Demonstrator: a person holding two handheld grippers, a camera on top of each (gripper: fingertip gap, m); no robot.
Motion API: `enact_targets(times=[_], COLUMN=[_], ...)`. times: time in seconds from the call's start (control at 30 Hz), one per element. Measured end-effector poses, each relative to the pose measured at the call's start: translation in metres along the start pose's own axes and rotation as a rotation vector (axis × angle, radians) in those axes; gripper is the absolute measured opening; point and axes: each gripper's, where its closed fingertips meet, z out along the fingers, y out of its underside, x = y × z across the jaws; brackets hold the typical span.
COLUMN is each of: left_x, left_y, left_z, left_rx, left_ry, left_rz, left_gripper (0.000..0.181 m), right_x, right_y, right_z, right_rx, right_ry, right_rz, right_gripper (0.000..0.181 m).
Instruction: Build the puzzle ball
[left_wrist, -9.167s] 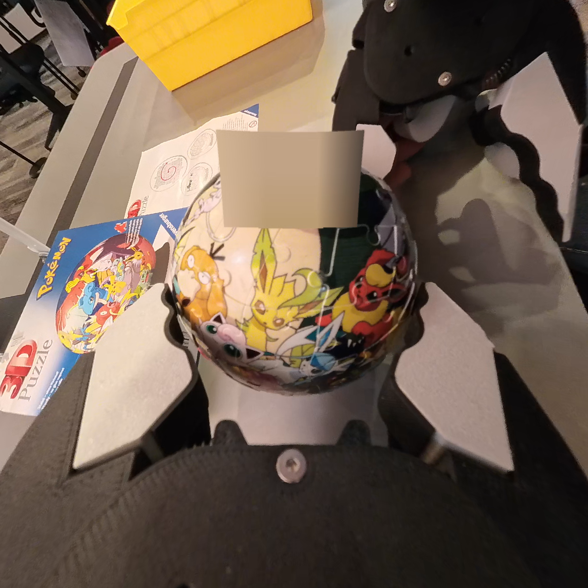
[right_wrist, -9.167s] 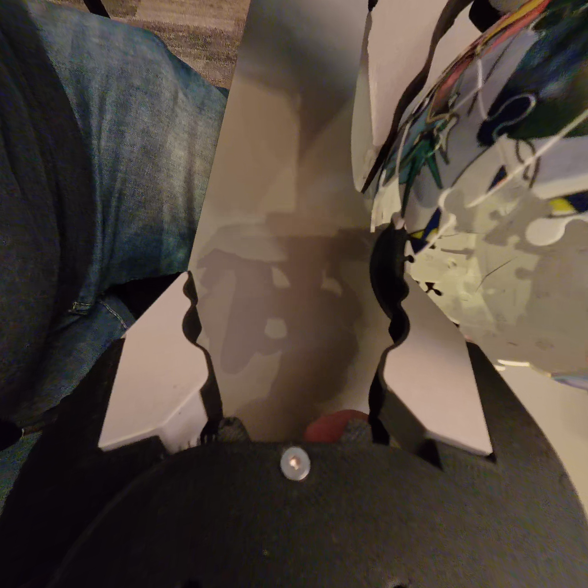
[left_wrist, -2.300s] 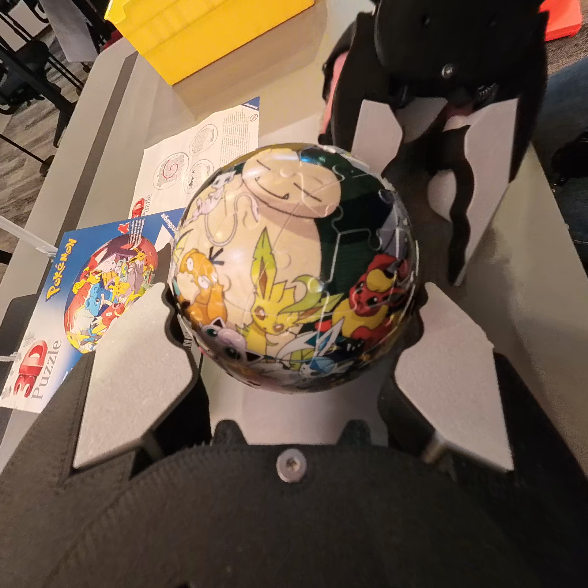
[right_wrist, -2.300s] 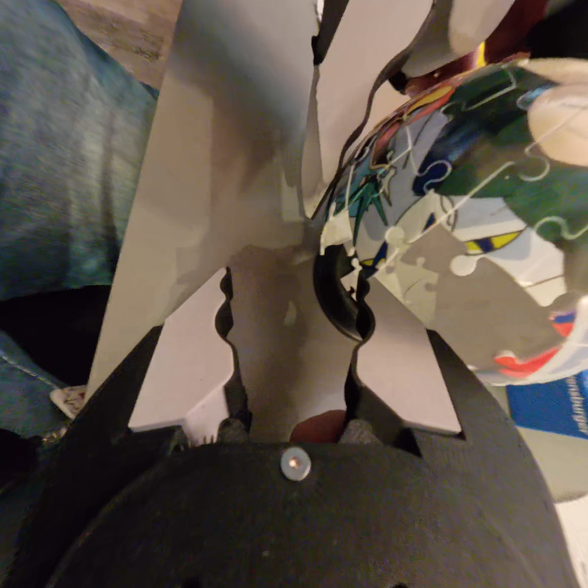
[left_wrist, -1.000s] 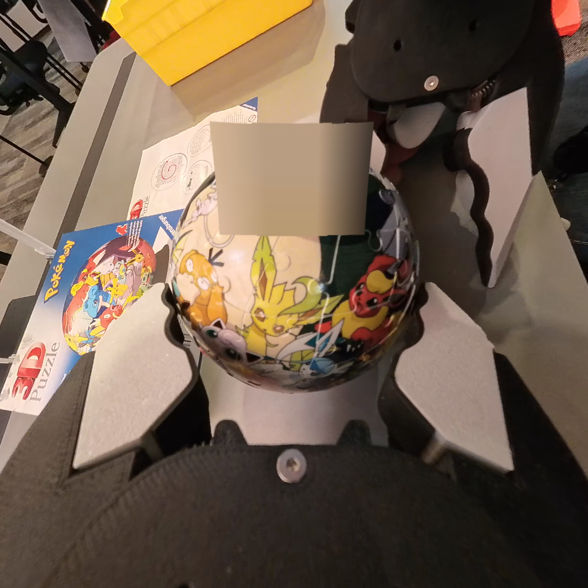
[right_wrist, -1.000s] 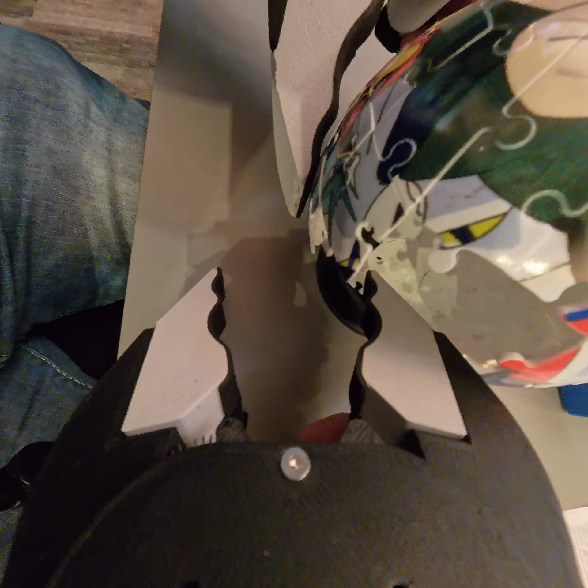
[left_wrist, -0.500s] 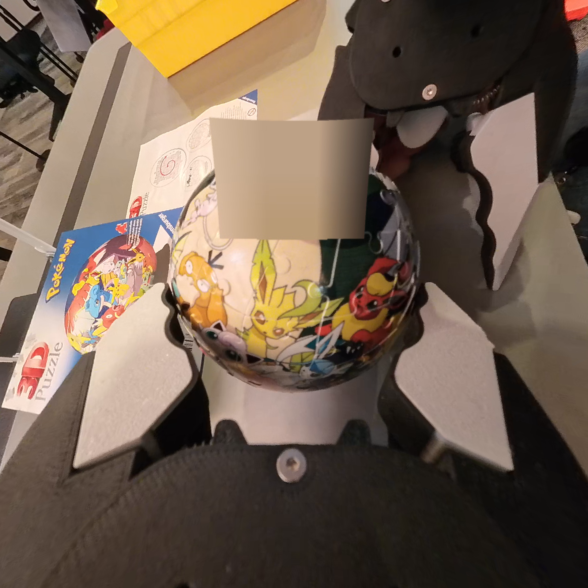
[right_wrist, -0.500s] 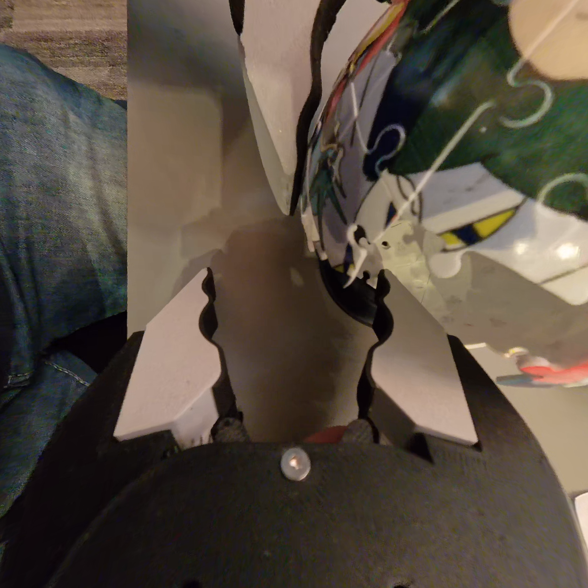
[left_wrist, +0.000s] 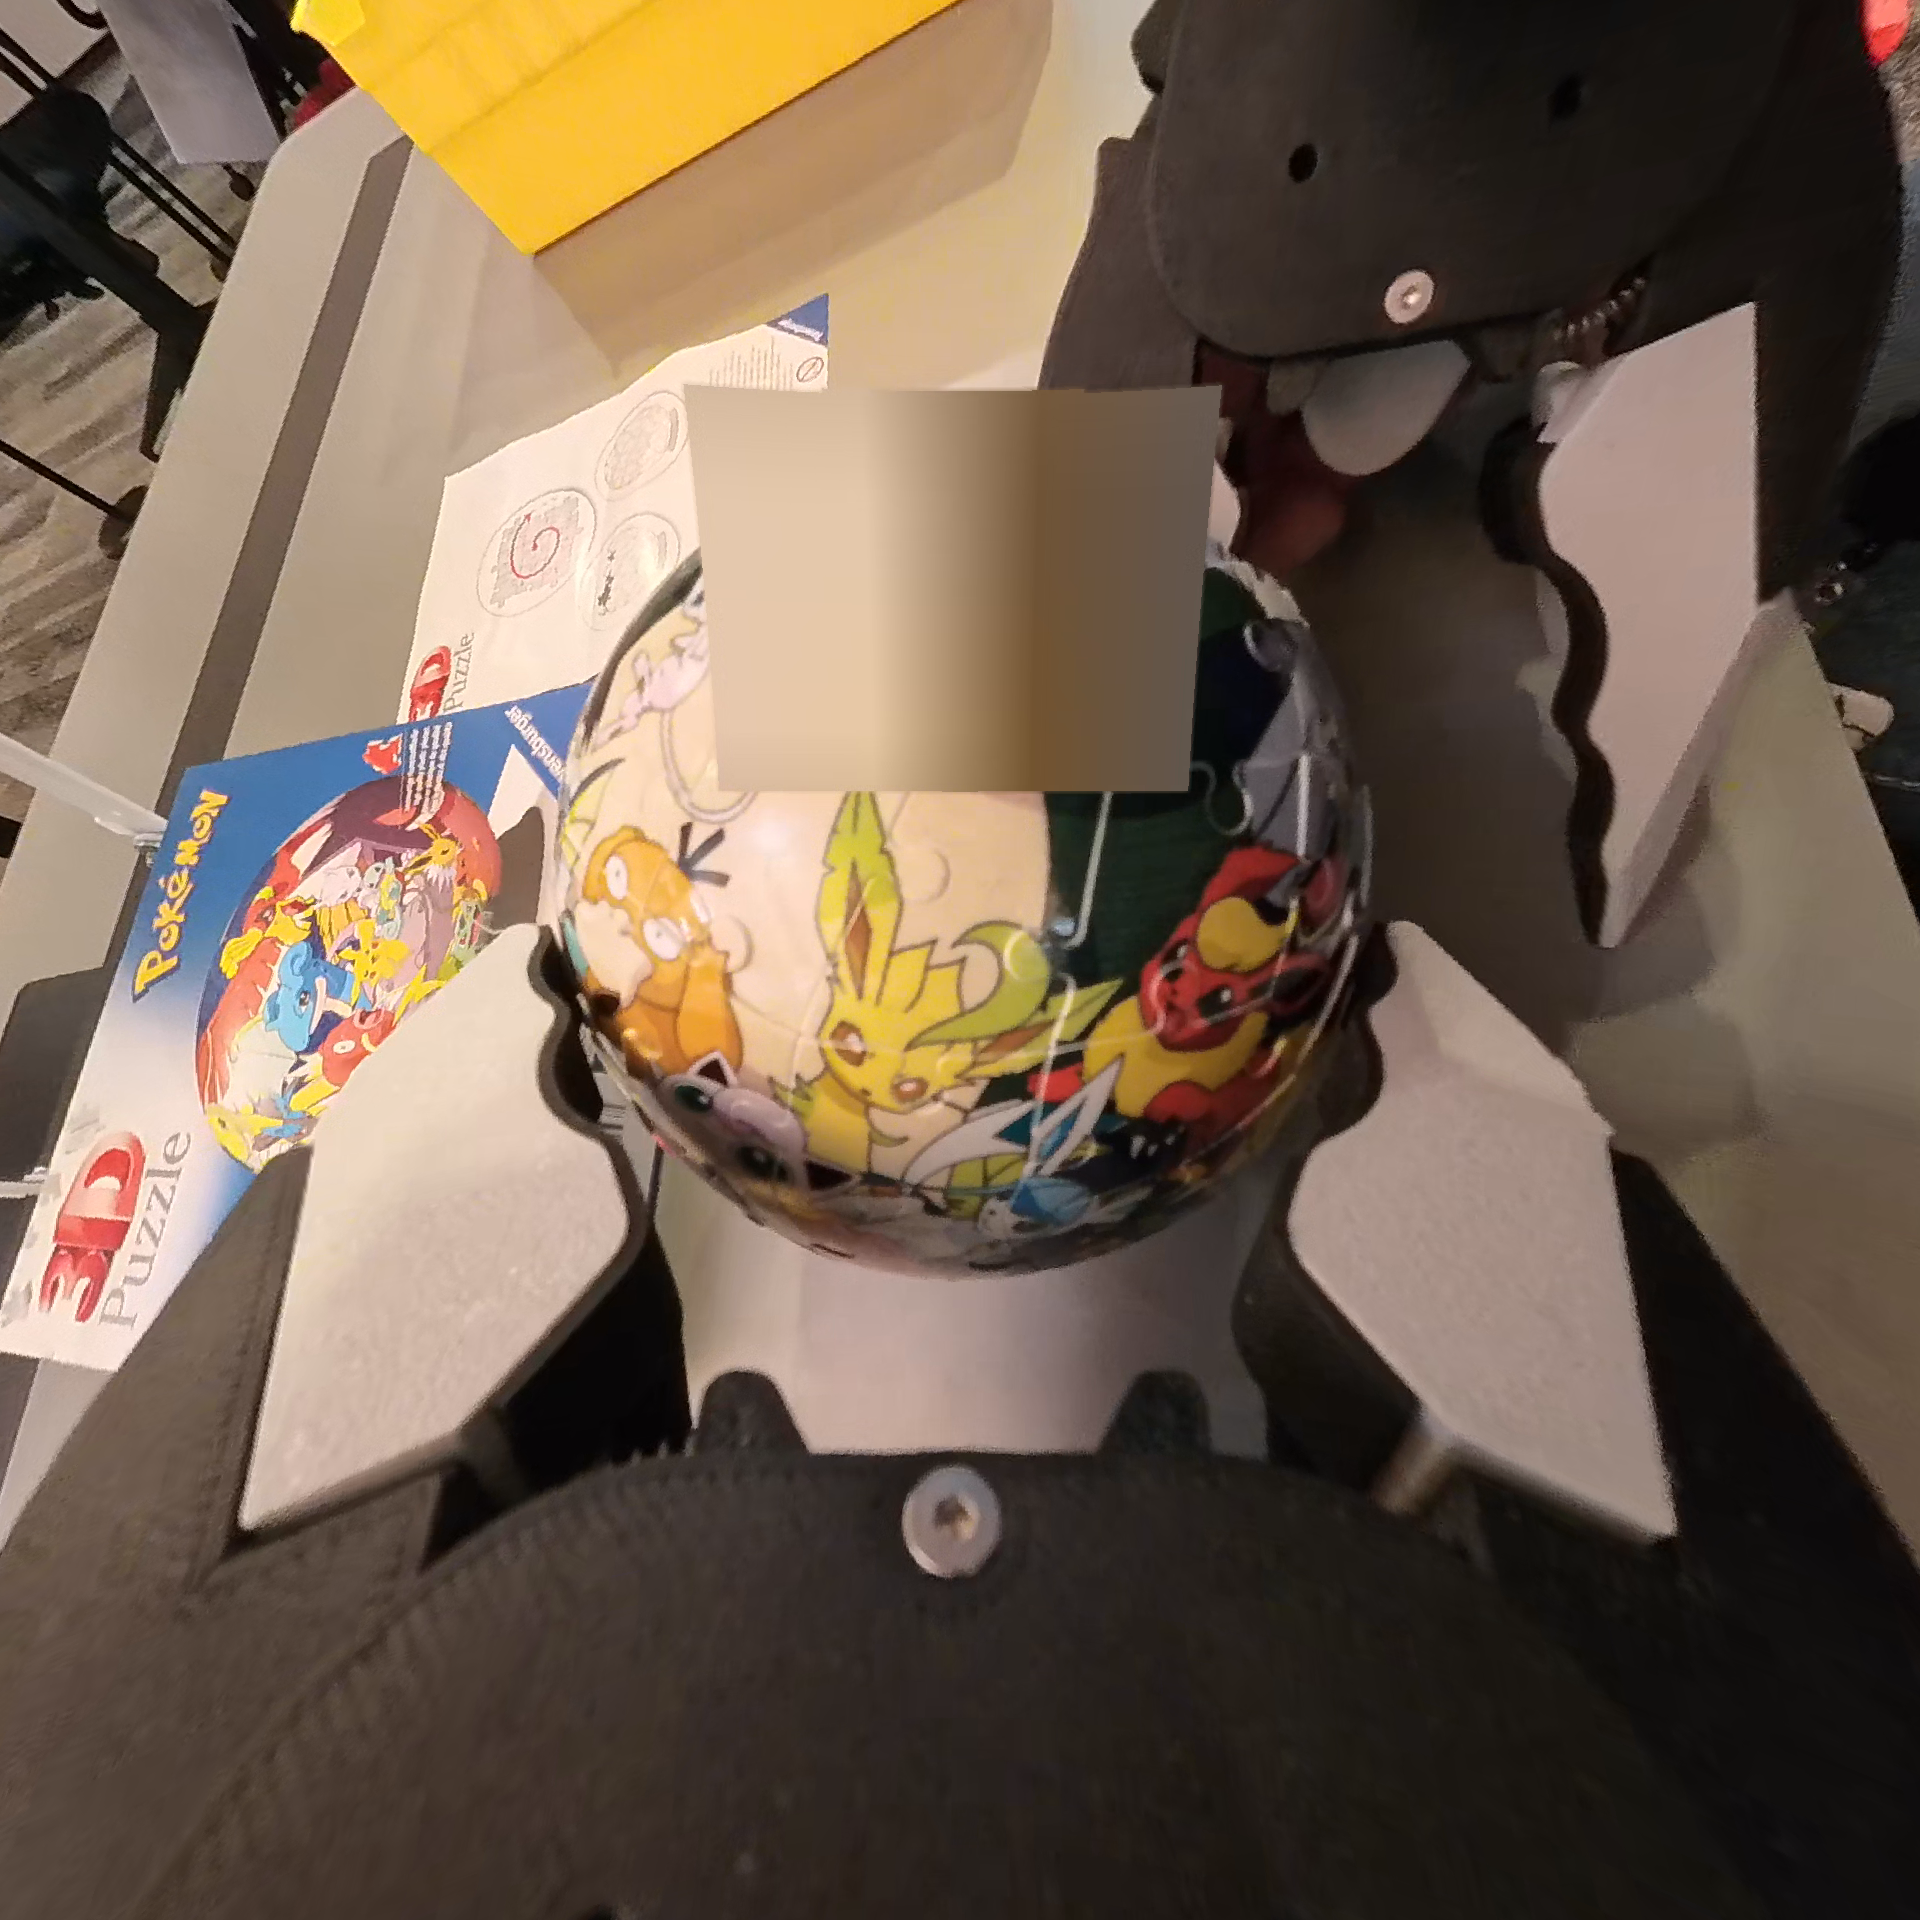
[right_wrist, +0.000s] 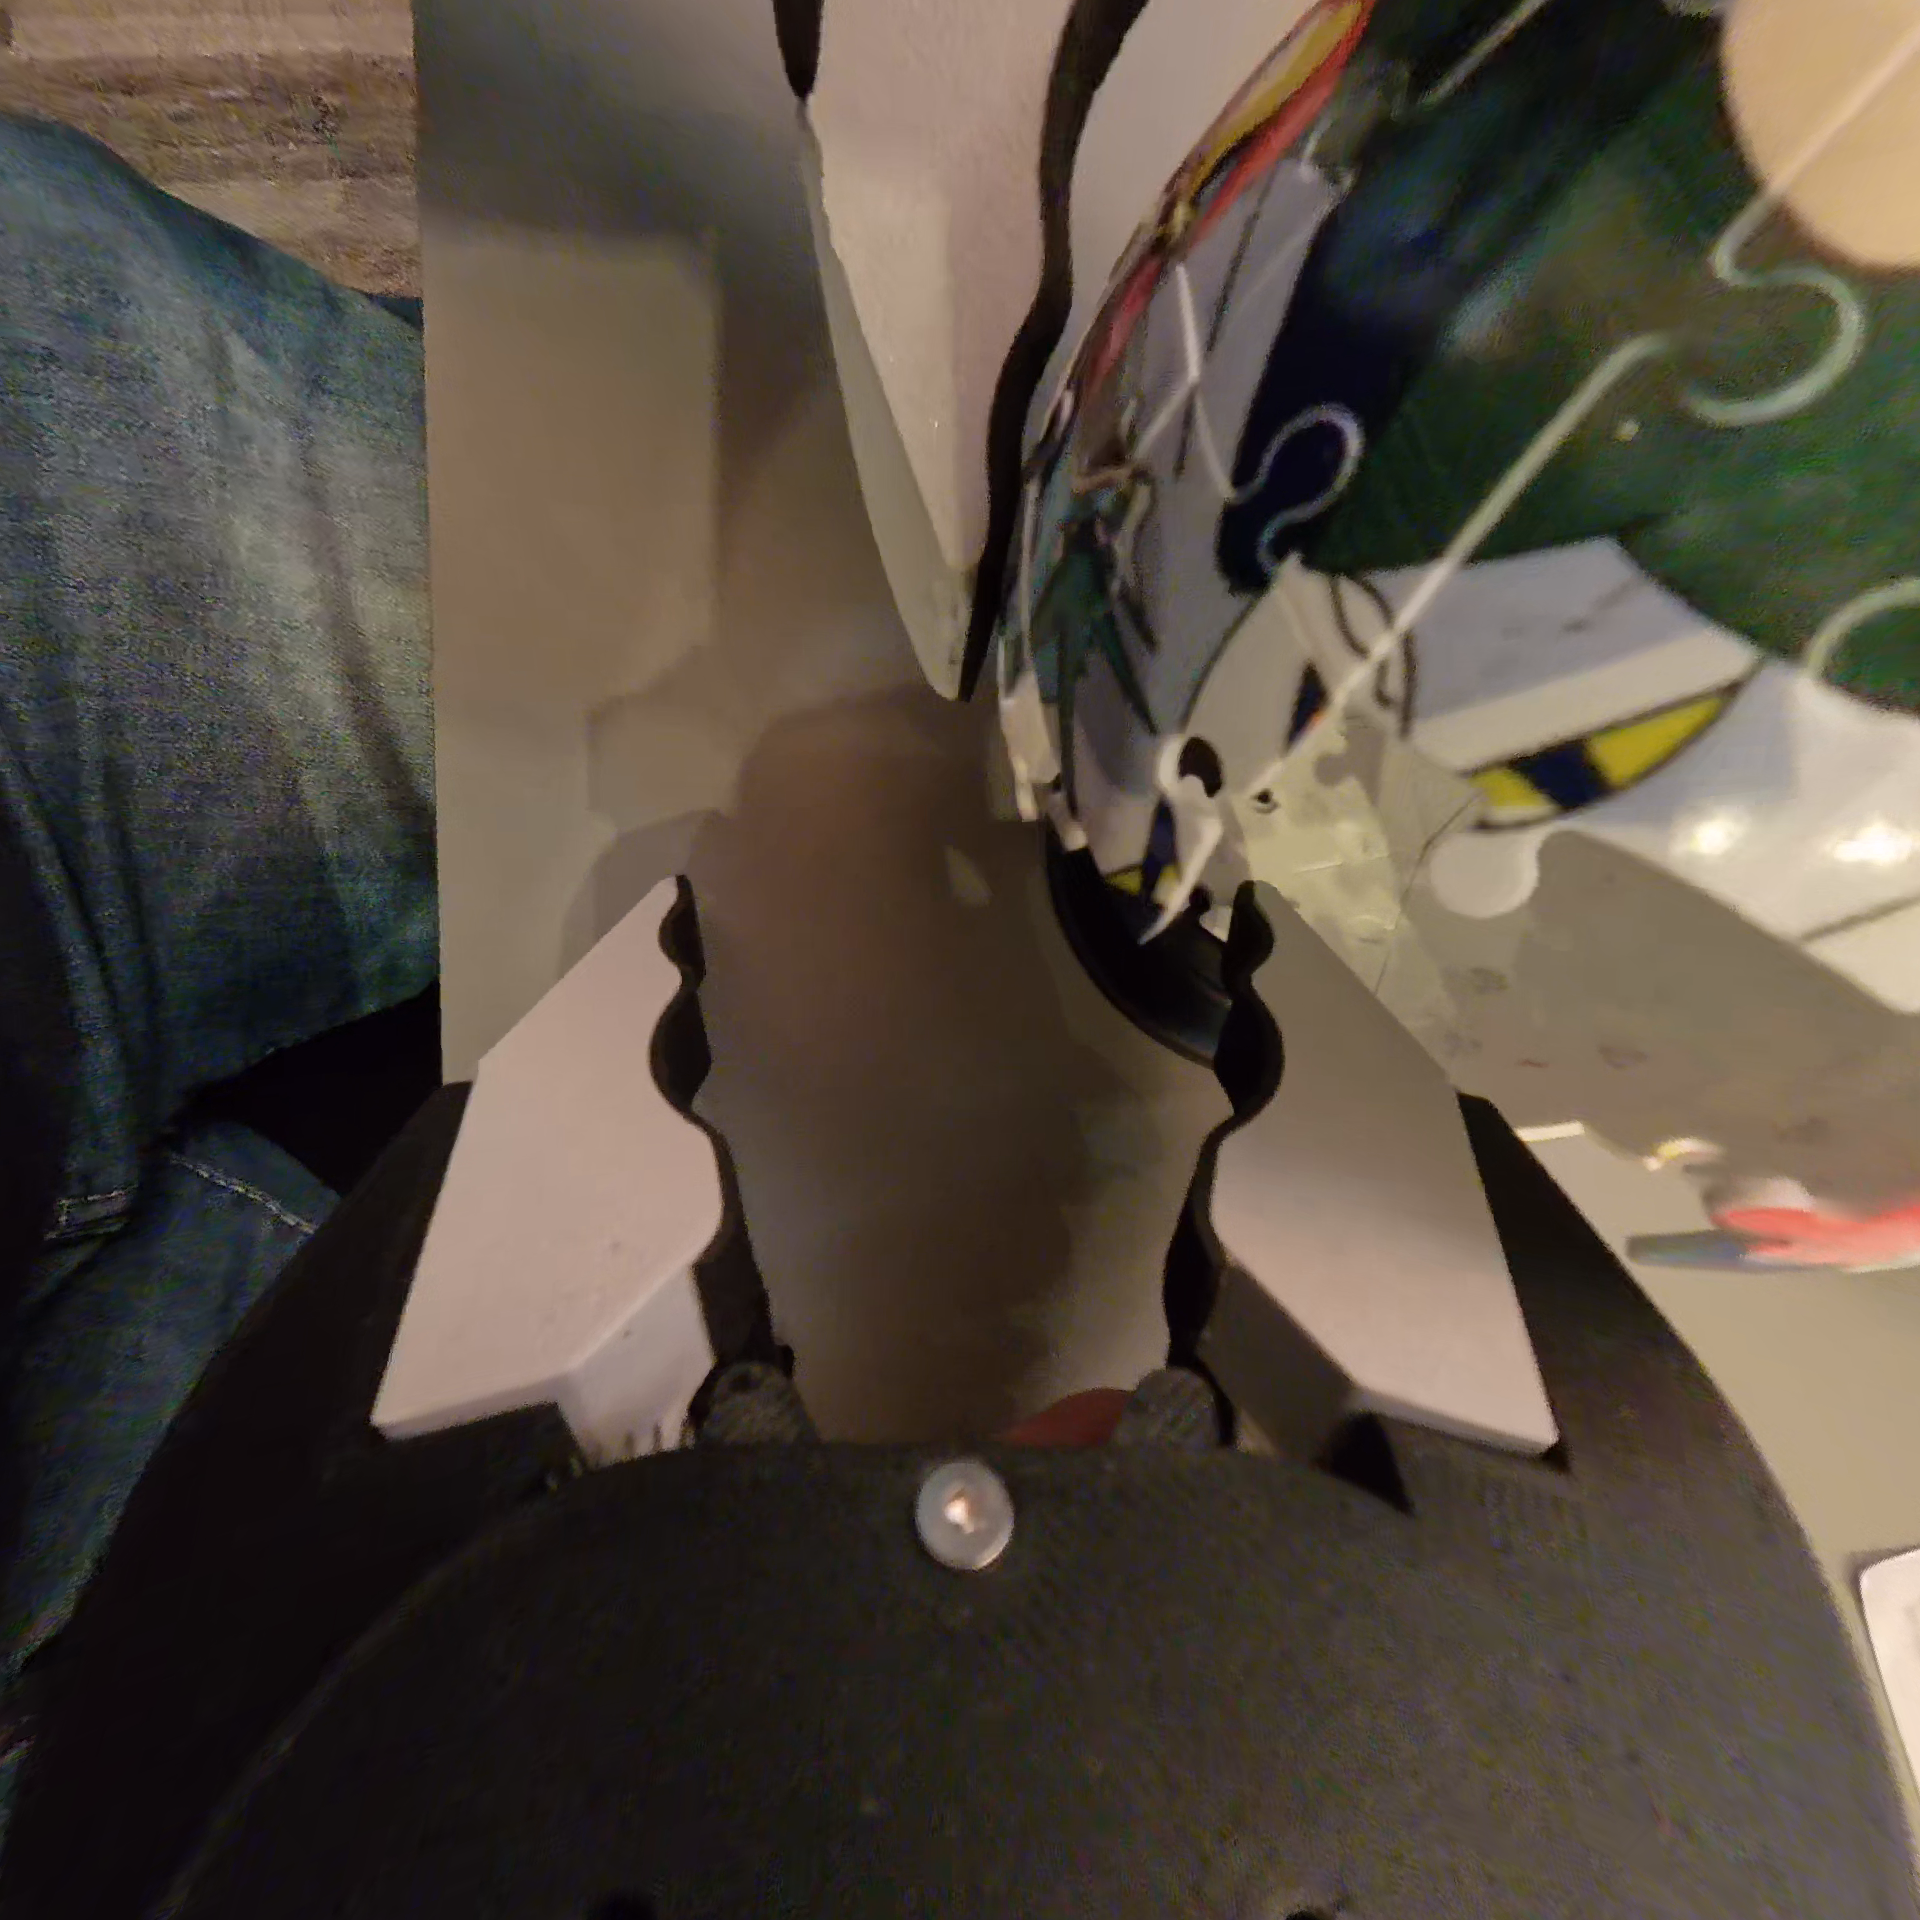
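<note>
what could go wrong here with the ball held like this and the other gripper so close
1. The puzzle ball is held only at its sides by the left gripper; a harder squeeze might pop pieces apart.
2. In the right wrist view the shell edge looks open with loose tabs; the open right gripper beside it could snag them.
3. If dropped, it may roll off the table.

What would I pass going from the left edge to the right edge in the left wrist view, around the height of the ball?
Blue puzzle leaflet → left gripper's near finger → puzzle ball → its other finger → a white finger of the right gripper, farther back.
</note>
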Motion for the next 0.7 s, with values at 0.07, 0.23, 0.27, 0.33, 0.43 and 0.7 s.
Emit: enact_targets(times=[0.07,0.23,0.27,0.33,0.43,0.7], left_x=[0.0001,-0.0008,-0.0007,-0.0007,-0.0008,-0.0004], left_y=[-0.0007,-0.0009,-0.0009,-0.0010,-0.0013,-0.0028], left_z=[0.0008,0.0018,0.0019,0.0021,0.0029,0.0046], left_rx=[0.003,-0.003,-0.004,-0.005,-0.008,-0.008], left_ry=[0.002,0.004,0.004,0.005,0.008,0.010], left_rz=[-0.002,-0.002,-0.001,-0.001,0.001,0.003], left_gripper=[0.135,0.135,0.135,0.135,0.135,0.135], right_x=[0.0020,0.0007,0.0017,0.0026,0.0026,0.0017], right_y=[0.0000,0.0011,0.0013,0.0017,0.0030,0.0048], right_z=[-0.0002,-0.0011,-0.0016,-0.0031,-0.0033,-0.0052], right_rx=[-0.001,-0.007,-0.008,-0.014,-0.022,-0.031], right_ry=[0.009,0.016,0.018,0.015,0.022,0.032], right_rz=[0.003,0.009,0.011,0.016,0.012,0.029], right_gripper=[0.097,0.100,0.098,0.096,0.097,0.098])
